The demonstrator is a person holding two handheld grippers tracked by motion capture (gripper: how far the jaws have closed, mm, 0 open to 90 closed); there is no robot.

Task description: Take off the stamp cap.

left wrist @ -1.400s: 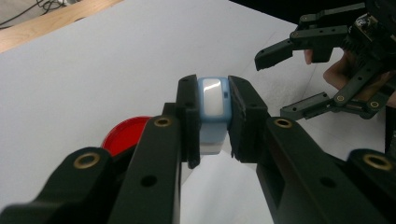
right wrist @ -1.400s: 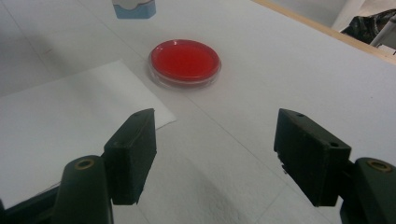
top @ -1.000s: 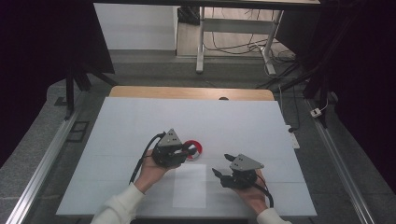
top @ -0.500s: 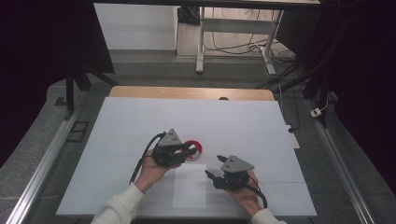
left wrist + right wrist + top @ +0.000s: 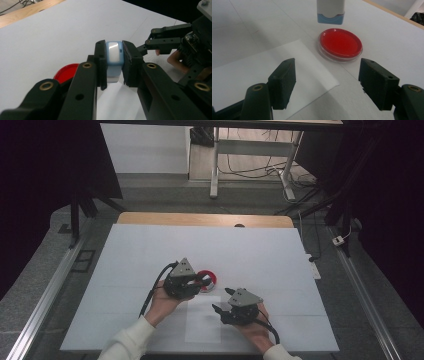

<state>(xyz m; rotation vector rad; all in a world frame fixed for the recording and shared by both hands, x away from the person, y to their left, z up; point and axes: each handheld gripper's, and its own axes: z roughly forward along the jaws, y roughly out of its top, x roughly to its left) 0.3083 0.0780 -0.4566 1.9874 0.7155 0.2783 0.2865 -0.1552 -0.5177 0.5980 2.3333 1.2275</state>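
Note:
My left gripper (image 5: 113, 65) is shut on a small white and light-blue stamp-like block (image 5: 114, 56), held upright a little above the table. In the right gripper view the block's lower end (image 5: 330, 12) hangs over the far side of a round red dish (image 5: 340, 43) with a clear rim. In the high view the left gripper (image 5: 202, 281) sits over that dish (image 5: 210, 278) near the table's middle. My right gripper (image 5: 219, 309) stands open just right of a white paper sheet (image 5: 202, 322). Its jaws (image 5: 327, 75) point toward the dish with nothing between them.
The white table top (image 5: 260, 255) has a wooden strip (image 5: 200, 219) along its far edge. Metal rails (image 5: 47, 295) run down both sides. The right gripper's fingers (image 5: 162, 42) reach in close to the held block in the left gripper view.
My right gripper has slid left toward the paper sheet and the dish. The left gripper has stayed where it was with the block in it.

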